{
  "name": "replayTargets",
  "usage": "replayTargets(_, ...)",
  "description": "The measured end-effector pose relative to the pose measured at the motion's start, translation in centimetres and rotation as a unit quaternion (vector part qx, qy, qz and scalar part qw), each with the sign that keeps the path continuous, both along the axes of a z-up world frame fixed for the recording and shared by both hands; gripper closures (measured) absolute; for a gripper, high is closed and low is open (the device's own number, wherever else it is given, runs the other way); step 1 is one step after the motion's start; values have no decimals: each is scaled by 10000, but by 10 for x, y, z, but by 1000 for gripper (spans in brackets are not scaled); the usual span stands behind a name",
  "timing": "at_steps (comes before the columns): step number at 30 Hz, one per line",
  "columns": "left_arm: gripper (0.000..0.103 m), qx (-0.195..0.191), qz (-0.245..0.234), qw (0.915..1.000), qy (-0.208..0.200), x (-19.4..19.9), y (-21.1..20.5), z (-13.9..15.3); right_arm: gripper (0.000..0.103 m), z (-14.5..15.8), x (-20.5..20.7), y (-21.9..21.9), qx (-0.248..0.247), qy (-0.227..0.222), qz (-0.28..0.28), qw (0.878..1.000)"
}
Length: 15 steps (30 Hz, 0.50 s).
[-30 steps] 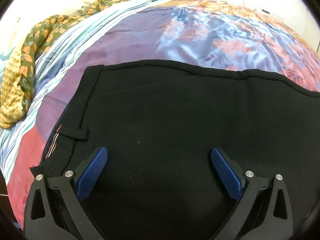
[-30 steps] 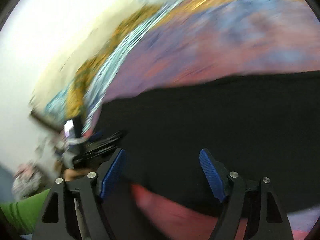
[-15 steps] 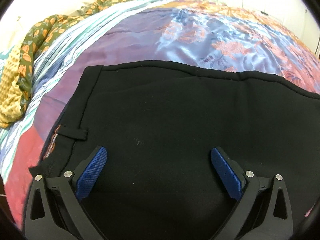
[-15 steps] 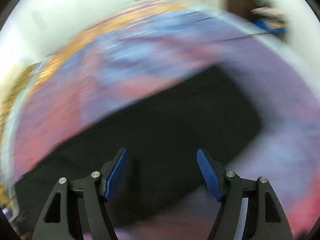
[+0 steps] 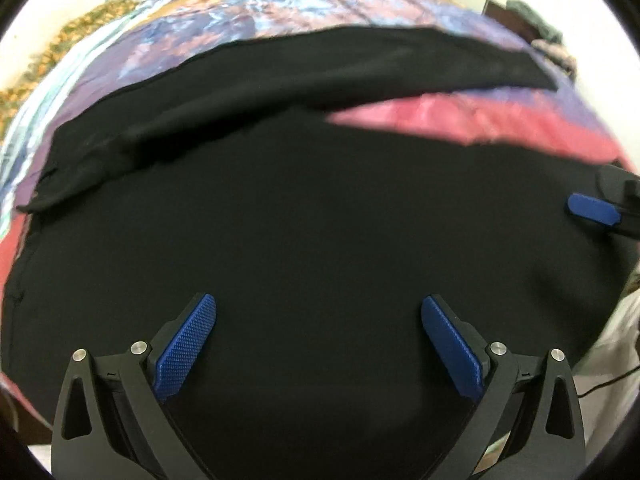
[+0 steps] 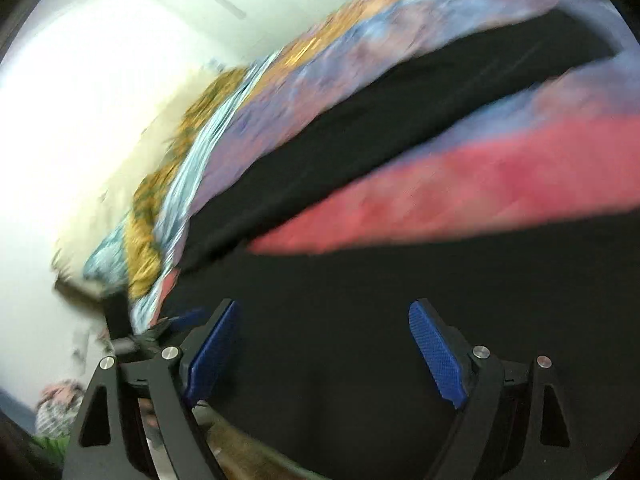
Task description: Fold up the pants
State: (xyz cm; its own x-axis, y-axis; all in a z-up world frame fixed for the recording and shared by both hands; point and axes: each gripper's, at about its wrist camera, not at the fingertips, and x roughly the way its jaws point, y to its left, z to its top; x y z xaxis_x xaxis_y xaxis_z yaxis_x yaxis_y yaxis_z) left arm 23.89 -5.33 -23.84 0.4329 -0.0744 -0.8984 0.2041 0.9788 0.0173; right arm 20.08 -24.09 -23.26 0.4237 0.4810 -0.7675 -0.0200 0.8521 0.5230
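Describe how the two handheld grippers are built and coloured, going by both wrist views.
Both look alike. The left gripper has matte black angular arms with triangular cut-outs and silver round screw heads, ending in blue fingers with a knurled, diamond-textured face. The right gripper shows the same black frame, silver screws and blue textured pads.

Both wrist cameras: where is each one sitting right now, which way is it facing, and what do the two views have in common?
Left wrist: sits on the left gripper, jaws open and empty, looking steeply down on the black pants spread over the floral bedspread; the right gripper's blue pad shows at the right edge.
Right wrist: sits on the right gripper, jaws open and empty, tilted and blurred, looking across the pants toward the white wall; the left gripper shows faintly at lower left.
Shared: the pants' two legs with the pink bedspread patch between them.
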Motion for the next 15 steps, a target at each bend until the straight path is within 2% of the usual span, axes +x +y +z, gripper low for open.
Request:
replayTargets(2, 0, 39, 225, 9997, 6, -1, 22, 2, 18, -17, 4, 11, -362, 146, 94, 9992)
replayTargets(4, 0, 187, 694, 9974, 18, -1, 57, 5, 18, -14, 1, 8, -532, 114, 141, 9984)
replayTargets(7, 0, 174, 1391, 9901, 13, -4, 109, 5, 18, -1, -9, -22, -880, 159, -213, 9958)
replayTargets(9, 1, 159, 1690, 9855, -21, -5, 133, 8, 18, 2, -19, -56, -1013, 227, -687, 9922)
replayTargets(12, 1, 243, 2025, 9790, -58, 0, 145, 22, 18, 12, -38, -101, -1121, 221, -1355, 9842)
replayTargets(15, 1, -165, 1979, 9792, -420, 17, 138, 51, 17, 24, -34, -107, -1331, 212, -1596, 9779)
